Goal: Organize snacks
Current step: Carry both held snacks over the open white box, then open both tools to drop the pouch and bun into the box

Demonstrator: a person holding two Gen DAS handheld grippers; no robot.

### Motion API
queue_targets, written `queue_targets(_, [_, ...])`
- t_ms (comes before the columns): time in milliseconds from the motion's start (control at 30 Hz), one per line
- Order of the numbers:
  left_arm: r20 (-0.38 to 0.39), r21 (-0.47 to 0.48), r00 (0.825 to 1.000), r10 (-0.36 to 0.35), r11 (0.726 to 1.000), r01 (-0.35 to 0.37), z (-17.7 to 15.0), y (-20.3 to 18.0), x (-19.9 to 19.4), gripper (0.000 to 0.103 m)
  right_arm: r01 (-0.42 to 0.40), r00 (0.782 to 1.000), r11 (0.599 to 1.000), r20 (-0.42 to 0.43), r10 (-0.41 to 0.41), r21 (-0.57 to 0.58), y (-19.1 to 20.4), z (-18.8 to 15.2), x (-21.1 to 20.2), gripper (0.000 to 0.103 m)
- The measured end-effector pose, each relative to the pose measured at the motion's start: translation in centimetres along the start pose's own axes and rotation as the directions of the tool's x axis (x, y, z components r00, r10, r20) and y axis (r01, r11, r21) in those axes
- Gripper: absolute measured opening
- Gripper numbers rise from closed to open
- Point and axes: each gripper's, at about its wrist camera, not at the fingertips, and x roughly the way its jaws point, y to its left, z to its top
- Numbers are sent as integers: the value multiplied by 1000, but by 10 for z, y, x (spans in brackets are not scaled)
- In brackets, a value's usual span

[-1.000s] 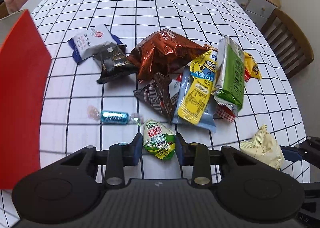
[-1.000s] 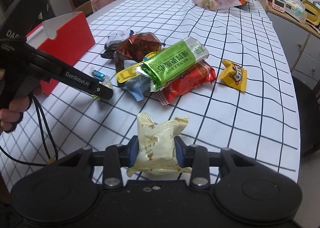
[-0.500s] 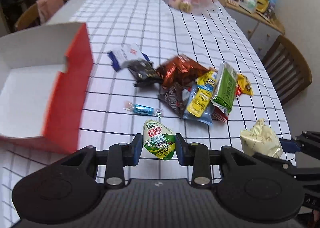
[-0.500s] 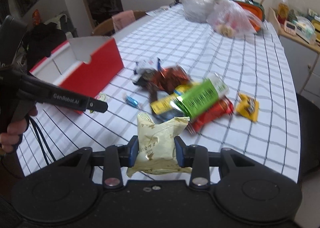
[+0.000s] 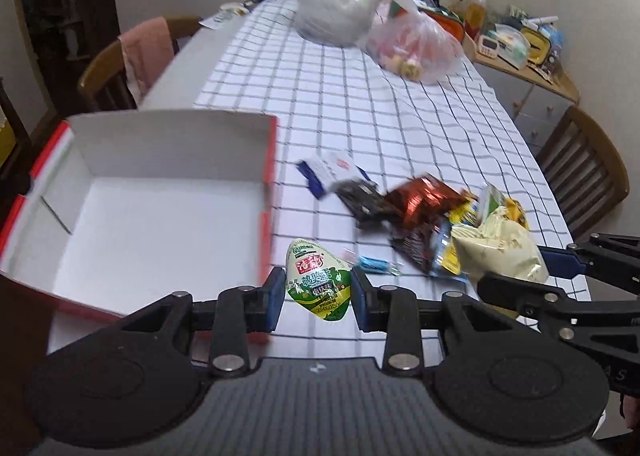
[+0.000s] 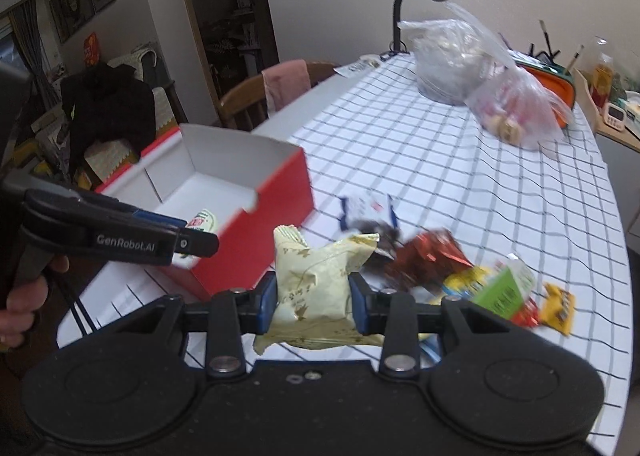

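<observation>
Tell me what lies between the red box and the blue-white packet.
Only bare checked tablecloth separates the red box from the blue-white packet; the left wrist view shows it.

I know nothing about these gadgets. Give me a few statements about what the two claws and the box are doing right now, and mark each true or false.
1. The left claw grips a green and white snack packet. True.
2. The right claw is open and holds nothing. False: it is shut on a pale yellow snack bag.
3. The red box is open, with a white inside. True.
4. The red box is already full of snacks. False: its inside shows bare white, with no snack lying in it.
5. A pile of snacks lies on the checked tablecloth beside the box. True.
</observation>
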Motion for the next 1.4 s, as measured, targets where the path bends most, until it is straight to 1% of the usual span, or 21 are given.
queue_targets(233, [30,-6,999,29,1000,-29,15,57,-15,34,-20,1000,1000,4,20,-15,48,33,34,36])
queue_targets(400, [31,-16,997,65,998,-64,22,98,-13,34,-36,999,999,-14,36,-16,75,49,66,36])
queue_targets(567, [11,-27,996,93,995,-93,27,139,-5,34,-42,998,998,-49,40,-38,100,58,101,36])
queue_targets(700, [-17,-23,992,123,992,-124,31,166,8,34,-40,996,998,-81,36,-51,115,63,130,36])
queue_targets(800, [-45,-20,990,132,991,-133,35,184,19,34,-46,993,996,-115,38,-70,127,64,151,36])
queue_targets(900, [-76,-4,986,148,989,-149,36,195,33,34,-49,987,995,-157,34,-91,137,62,171,36])
queue_targets(1100, [-137,45,982,130,991,-125,35,203,60,34,-35,975,991,-220,6,-126,147,54,198,36])
queue_targets(1300, [-207,88,969,136,989,-120,29,201,84,34,-26,965,988,-260,-15,-155,154,44,212,36])
queue_targets(1400, [-225,106,965,137,988,-115,26,201,91,34,-22,962,986,-273,-25,-168,157,42,217,36])
